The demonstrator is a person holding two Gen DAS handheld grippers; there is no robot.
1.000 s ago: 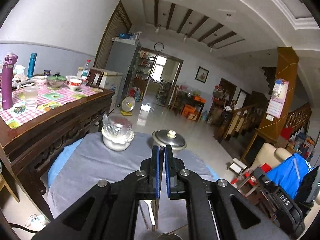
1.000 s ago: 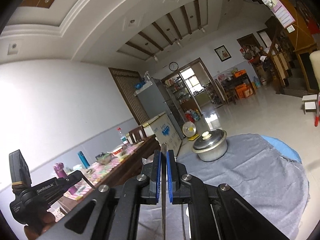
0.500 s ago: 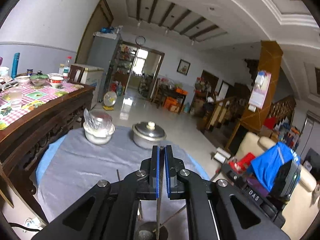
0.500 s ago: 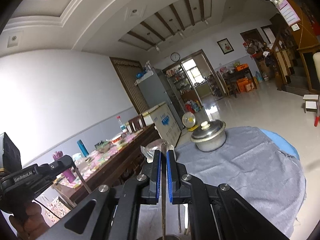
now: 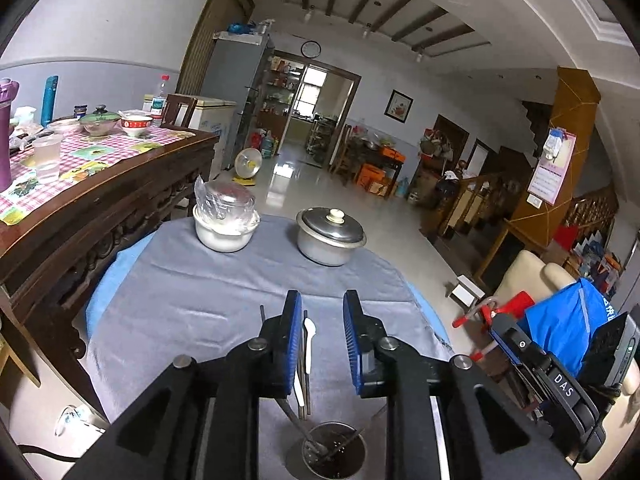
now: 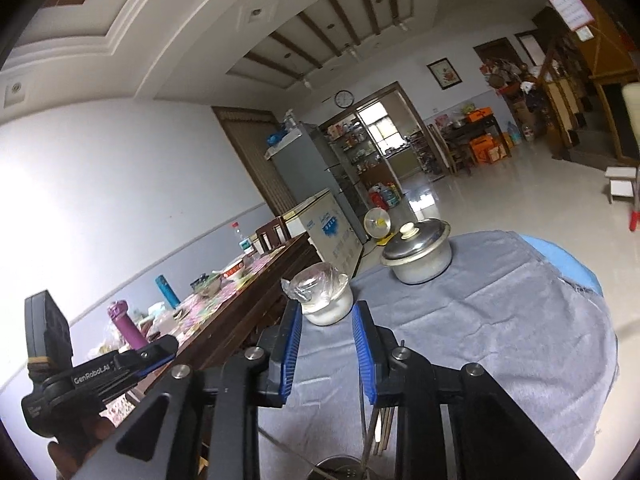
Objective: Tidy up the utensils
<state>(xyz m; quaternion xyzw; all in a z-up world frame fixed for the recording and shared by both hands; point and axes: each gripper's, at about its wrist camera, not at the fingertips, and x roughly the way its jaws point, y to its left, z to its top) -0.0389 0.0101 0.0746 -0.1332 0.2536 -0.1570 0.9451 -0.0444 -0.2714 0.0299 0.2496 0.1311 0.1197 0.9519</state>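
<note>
Both my claws released, jaws just opening, nothing between the pads: left gripper [image 5: 318,340], right gripper [image 6: 326,354]. Metal holder [image 5: 326,454] stands on the grey cloth [image 5: 192,300] right beneath them, chopsticks leaning in it. White spoon [image 5: 309,340] and more chopsticks [image 5: 304,376] lie just beyond it. Thin, stiff, light, likely slippery; I'd pinch mid-shaft, squarely.

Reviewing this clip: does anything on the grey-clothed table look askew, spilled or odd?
Nothing spilled. The utensils in the metal holder lean out at loose angles, while a white spoon and chopsticks lie on the grey cloth. The white bowl carries crumpled plastic wrap.
</note>
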